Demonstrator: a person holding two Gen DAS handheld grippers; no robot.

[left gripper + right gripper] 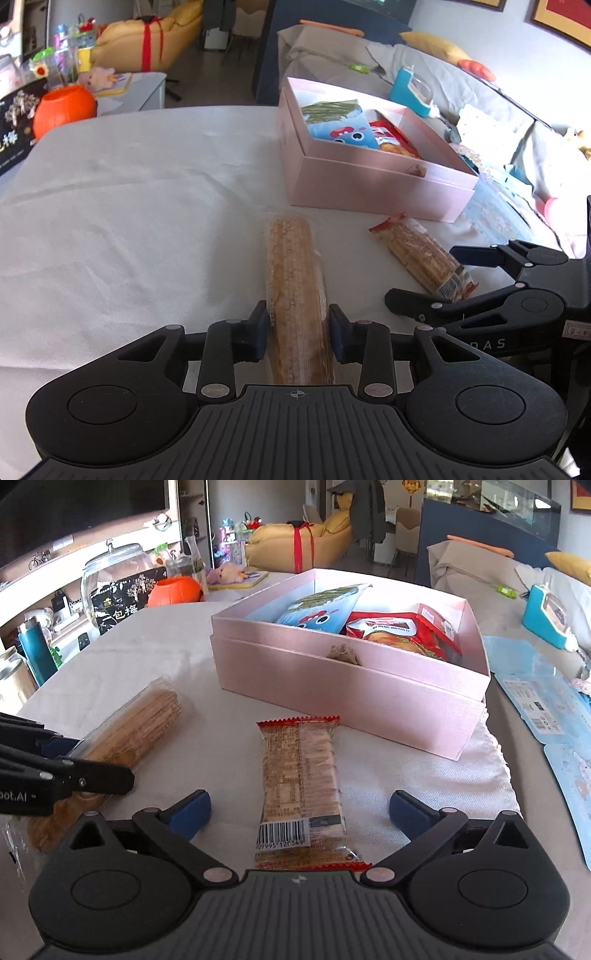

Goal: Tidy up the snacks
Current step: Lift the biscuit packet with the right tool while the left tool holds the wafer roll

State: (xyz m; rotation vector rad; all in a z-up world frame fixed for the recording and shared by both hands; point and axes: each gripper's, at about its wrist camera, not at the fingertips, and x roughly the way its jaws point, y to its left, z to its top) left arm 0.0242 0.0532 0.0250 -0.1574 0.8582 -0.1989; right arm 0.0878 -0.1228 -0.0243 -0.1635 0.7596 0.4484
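A long clear-wrapped stack of biscuits (pixel 295 273) lies lengthwise on the white tablecloth, and my left gripper (pixel 298 332) is shut on its near end, blue pads pressed to both sides. From the right wrist view the same stack (pixel 147 720) runs to the left, with the left gripper (pixel 81 753) on it. A red-edged biscuit pack (pixel 301 786) lies flat between the widely spread fingers of my open right gripper (pixel 299 812); neither pad touches it. Beyond stands an open pink box (pixel 332 686) holding a blue snack bag (pixel 317 613) and a red packet (pixel 402 631).
An orange pumpkin bucket (pixel 62 110) and a black printed box (pixel 122 598) sit at the table's far left, beside a glass jar (pixel 110 568). Blue printed sheets (pixel 546 709) lie right of the pink box. A grey-covered sofa with a teal device (pixel 410 92) runs behind.
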